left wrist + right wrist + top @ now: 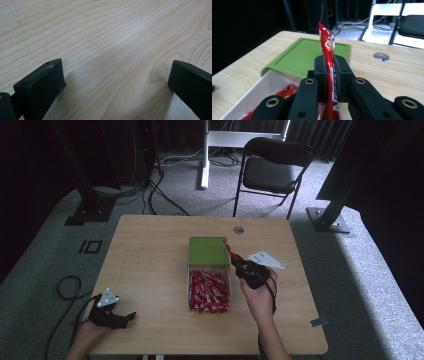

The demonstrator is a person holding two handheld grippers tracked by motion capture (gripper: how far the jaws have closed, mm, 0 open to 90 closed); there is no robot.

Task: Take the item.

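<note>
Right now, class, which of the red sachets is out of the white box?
The red sachet clamped upright in the right gripper; every other sachet lies in the white box.

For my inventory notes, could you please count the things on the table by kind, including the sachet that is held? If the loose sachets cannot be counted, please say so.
Green lid: 1
White box: 1
Red sachet clamped in the right gripper, seen at: 1
Red sachets in the box: a heap, too many and too overlapped to count
Grippers, with the left gripper: 2
Total of countable things: 5, plus the heap

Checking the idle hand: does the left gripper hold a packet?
No, the left gripper has open jaws over bare table, with nothing between them.
</note>
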